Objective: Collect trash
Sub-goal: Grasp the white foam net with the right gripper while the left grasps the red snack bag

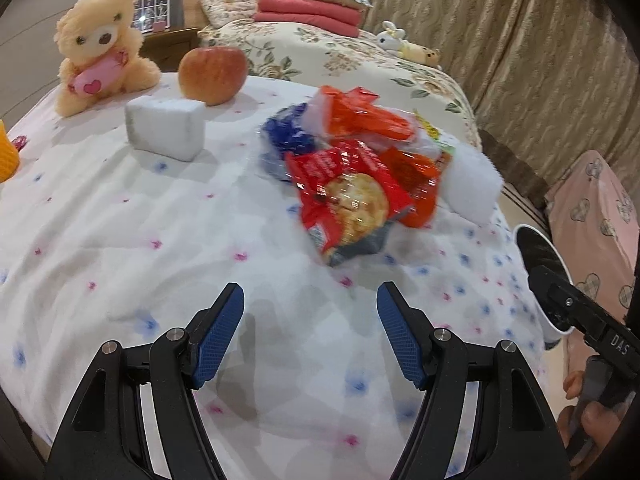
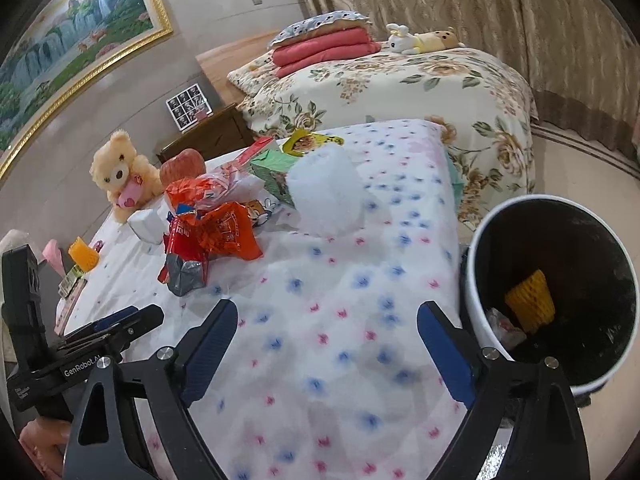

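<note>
Both hand-held tools hover over the flower-print white bedcover [image 2: 340,280]: the left gripper [image 1: 311,312] and right gripper [image 2: 324,332] stand agape, nothing between the jaws. The heap of crinkled red and orange snack wrappers [image 1: 352,184] lies ahead, mid-bed; the black-lined white waste bin [image 2: 560,280] stands beside the bed edge.

Hazards:
- Slippery foil may slide from the pads.
- A low approach may snag the bedcover.
- The red apple [image 1: 212,74] and cream teddy bear [image 1: 100,48] beyond are not trash.

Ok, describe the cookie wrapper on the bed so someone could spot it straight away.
On the white flower-print bedspread lies a heap of snack wrappers. The cookie wrapper is at its near edge: red, with a round golden cookie pictured on it, unlike the plain orange and blue ones behind.
</note>
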